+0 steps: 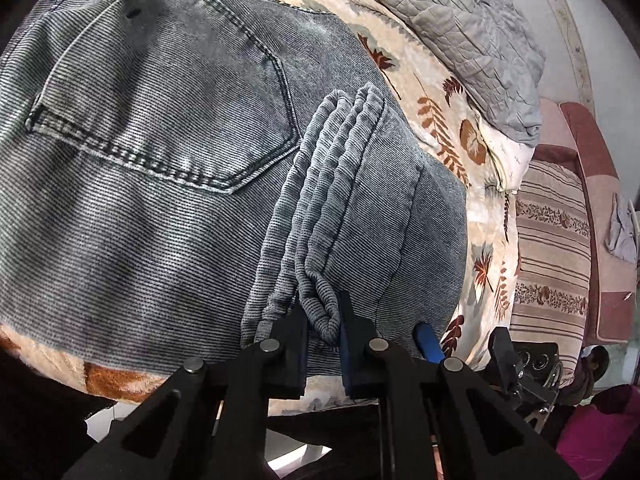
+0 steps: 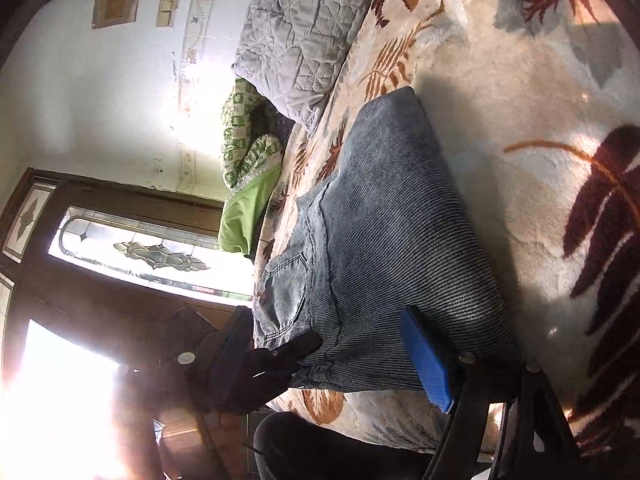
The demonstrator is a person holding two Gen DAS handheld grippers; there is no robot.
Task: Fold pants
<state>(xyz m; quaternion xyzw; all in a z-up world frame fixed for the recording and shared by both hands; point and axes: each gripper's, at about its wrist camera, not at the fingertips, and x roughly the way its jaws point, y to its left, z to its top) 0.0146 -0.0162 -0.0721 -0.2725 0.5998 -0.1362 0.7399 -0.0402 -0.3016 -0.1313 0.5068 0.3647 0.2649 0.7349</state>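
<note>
On the near part of a leaf-print blanket point(image 1: 436, 80) lie the pants point(image 1: 160, 140), grey-blue corduroy, already doubled over so that a back pocket point(image 1: 160, 92) faces up. In the left wrist view a thick bunched roll of the fabric point(image 1: 320, 312) at the near edge sits between the pads of the left gripper point(image 1: 322, 344), whose jaws stand narrow and pinch that roll; the grip looks meant to gather several layers at once, so that they lift together instead of sliding apart.

From the right wrist view the pants stretch away toward the far side, and the right gripper point(image 2: 340, 356) straddles their near end with its jaws wide: the blue pad point(image 2: 428, 360) lies against the right side of the cloth, the dark finger point(image 2: 288, 354) rests over the left side by the pocket seam. Nothing is pinched there; I judge it is lined up to close on this end so that both ends can be carried over as one fold.

Beyond the pants, at the far end of the blanket, lies a grey quilted cover point(image 2: 300, 32), and left of it a green patterned cloth point(image 2: 248, 148). A striped cushion point(image 1: 552, 248) sits off to the right in the left wrist view.
</note>
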